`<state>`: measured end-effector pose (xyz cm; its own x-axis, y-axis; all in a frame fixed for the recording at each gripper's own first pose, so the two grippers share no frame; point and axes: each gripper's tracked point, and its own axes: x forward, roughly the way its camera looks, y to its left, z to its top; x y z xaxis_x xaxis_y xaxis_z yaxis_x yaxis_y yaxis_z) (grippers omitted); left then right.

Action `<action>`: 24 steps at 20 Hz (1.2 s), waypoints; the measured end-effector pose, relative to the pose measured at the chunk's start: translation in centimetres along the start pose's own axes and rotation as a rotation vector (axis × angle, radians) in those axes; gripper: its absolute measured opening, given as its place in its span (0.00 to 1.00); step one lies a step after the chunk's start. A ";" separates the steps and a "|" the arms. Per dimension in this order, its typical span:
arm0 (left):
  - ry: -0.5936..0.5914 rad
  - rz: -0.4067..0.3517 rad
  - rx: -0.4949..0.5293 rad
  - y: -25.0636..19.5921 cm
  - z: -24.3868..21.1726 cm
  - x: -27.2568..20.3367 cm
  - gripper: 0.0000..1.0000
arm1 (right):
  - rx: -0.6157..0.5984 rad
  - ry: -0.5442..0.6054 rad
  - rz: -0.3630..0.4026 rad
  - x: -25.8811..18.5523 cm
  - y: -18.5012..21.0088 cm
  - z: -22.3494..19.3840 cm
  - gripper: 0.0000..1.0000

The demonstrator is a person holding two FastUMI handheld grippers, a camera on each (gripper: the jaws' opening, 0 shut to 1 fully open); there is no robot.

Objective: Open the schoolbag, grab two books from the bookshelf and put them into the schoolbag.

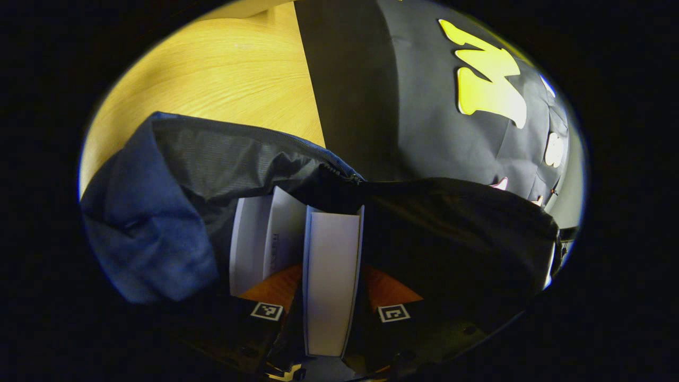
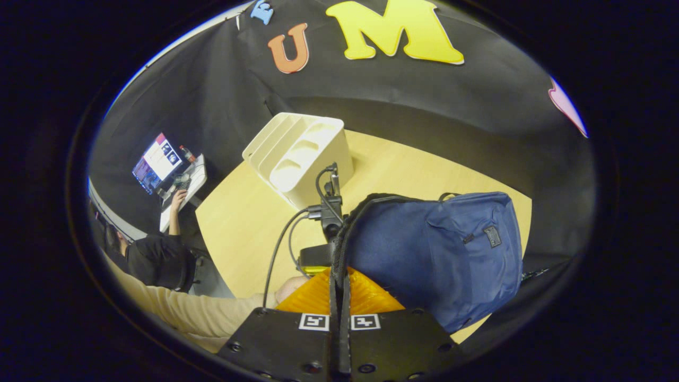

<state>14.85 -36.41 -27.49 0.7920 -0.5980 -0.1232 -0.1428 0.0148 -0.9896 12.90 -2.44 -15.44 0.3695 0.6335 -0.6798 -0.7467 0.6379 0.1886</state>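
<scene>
Left hand-held gripper (image 1: pixel 331 297) clamped on white book (image 1: pixel 331 276) inside open schoolbag (image 1: pixel 175 175) – second book (image 1: pixel 260 239) alongside. Right hand-held gripper (image 2: pixel 339 297) pinching schoolbag's opening edge – bookshelf (image 2: pixel 299 156) behind on surface (image 2: pixel 244 223).

Left gripper view close above the open schoolbag (image 1: pixel 175 212), facing down into its mouth, right gripper view higher, looking down across the wooden table (image 2: pixel 249 223), both sharing bag and tabletop

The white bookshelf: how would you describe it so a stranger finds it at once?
On the wooden table, look behind the blue schoolbag, toward the black cloth wall. The bookshelf is a white box with slanted dividers; its slots hold no books, and it is the only white thing there.
</scene>
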 end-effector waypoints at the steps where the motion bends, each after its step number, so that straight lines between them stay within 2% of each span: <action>1: -0.004 0.011 0.021 0.1 0.2 -0.6 0.51 | 0.003 0.002 0.000 0.1 0.0 -0.1 0.00; 3: -0.008 0.049 0.045 0.9 0.7 -1.6 0.58 | 0.017 0.002 -0.006 0.3 -0.2 -0.3 0.00; 4: -0.006 0.052 0.039 0.9 1.0 -2.3 0.80 | 0.028 0.000 -0.007 0.3 -0.2 -0.2 0.00; 5: -0.011 0.074 0.043 1.2 1.3 -2.6 0.70 | 0.035 -0.003 -0.012 0.3 -0.3 -0.2 0.00; 7: -0.016 0.122 0.060 1.8 1.6 -3.7 0.75 | 0.044 -0.007 -0.023 0.4 -0.4 -0.2 0.00; 8: -0.006 0.138 0.066 2.1 1.5 -4.3 0.90 | 0.053 -0.007 -0.027 0.4 -0.4 -0.3 0.00; 9: 0.004 0.141 0.062 2.0 1.3 -5.2 0.77 | 0.068 -0.008 -0.035 0.5 -0.5 -0.4 0.00; 10: 0.009 0.154 0.054 1.8 1.3 -6.2 0.78 | 0.082 -0.010 -0.038 0.7 -0.5 -0.5 0.00; 11: 0.009 0.161 0.063 1.4 1.1 -7.0 0.90 | 0.095 -0.016 -0.043 0.9 -0.5 -0.5 0.00; 12: 0.020 0.168 0.084 1.0 0.8 -8.0 0.78 | 0.105 -0.018 -0.049 1.0 -0.5 -0.7 0.00; 17: 0.054 0.246 0.273 0.1 0.9 -13.8 0.78 | 0.187 -0.042 -0.071 2.0 -0.5 -1.3 0.01; 20: 0.092 0.274 0.342 -0.2 0.9 -16.9 0.78 | 0.236 -0.058 -0.099 2.7 -0.4 -1.9 0.00; 24: 0.130 0.357 0.500 0.0 0.8 -21.5 0.78 | 0.305 -0.069 -0.140 4.1 -0.1 -3.2 0.01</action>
<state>-1.72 -22.88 -24.88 0.6636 -0.5793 -0.4733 -0.0652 0.5855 -0.8080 12.71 -1.30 -20.51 0.5014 0.5518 -0.6665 -0.4897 0.8160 0.3072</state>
